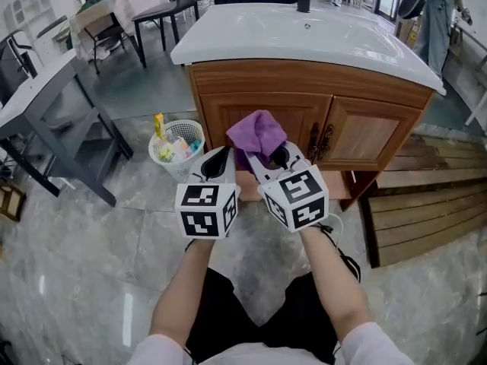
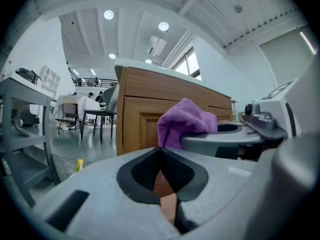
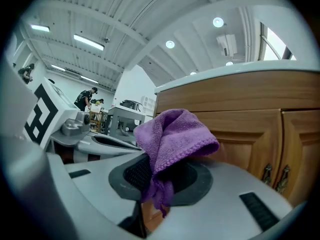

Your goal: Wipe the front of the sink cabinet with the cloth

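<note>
Low on the floor at the far left stood a white waste basket (image 1: 179, 170), just beside the wooden sink cabinet (image 1: 365, 131). Next came the left gripper (image 1: 220, 157), its jaws pressed together with nothing between them. Close beside it, the right gripper (image 1: 266, 158) was clenched on a bunched purple cloth (image 1: 259, 134). Only the lower fold was pinched, and the rest puffed loosely above the jaws. The cloth was held up before the left cabinet door, near the wood; whether it touched could not be told. Further right, two dark handles (image 1: 319, 143) hung where the doors met, under the white sink top (image 1: 304, 40).

The grip looked shallow, so pressing and dragging across the wood could likely tug the cloth free. If the loose part folded back, the bare jaw tips might scrape the door. A sweep to the right could also snag the cloth on the handles.
</note>
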Demonstrator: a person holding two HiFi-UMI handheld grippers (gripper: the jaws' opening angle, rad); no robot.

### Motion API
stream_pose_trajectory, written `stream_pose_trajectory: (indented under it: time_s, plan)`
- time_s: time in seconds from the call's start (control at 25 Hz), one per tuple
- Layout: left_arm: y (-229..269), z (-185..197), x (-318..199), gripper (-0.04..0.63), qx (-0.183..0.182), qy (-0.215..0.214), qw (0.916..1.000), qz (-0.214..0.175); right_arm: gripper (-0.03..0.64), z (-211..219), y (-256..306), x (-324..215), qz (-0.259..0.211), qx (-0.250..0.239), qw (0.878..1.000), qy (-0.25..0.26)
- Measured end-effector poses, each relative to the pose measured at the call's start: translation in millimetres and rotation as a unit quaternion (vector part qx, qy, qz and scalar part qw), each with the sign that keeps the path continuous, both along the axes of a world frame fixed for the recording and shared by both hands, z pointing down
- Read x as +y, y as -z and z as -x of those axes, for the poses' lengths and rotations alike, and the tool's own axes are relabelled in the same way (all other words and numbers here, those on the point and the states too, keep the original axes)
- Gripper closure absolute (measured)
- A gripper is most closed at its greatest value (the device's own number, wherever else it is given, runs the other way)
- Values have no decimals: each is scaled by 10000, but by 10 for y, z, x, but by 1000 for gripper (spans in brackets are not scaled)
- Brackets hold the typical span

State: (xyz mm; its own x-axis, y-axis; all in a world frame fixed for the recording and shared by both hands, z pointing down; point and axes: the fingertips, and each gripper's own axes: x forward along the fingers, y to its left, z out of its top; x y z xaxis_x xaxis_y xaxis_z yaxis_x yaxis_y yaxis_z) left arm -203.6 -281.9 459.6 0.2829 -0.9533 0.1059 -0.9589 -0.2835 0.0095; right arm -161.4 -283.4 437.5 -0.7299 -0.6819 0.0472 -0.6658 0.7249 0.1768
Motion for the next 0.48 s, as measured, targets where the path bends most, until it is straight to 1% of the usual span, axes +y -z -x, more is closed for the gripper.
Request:
stream_pose_trajectory:
  time_s: [0.2, 0.32, 0.48]
  plan:
    - [-79, 380, 117, 591, -46, 389, 9992, 53, 545, 432, -186, 4, 110, -124, 9994, 303]
    - [-198, 565, 173, 591, -41, 570, 9982, 200, 545, 635, -280, -19, 114, -228, 9989, 400]
    - [-264, 694, 236, 591, -57, 700, 9971, 283, 545, 844, -358, -7, 77, -54, 9986, 526]
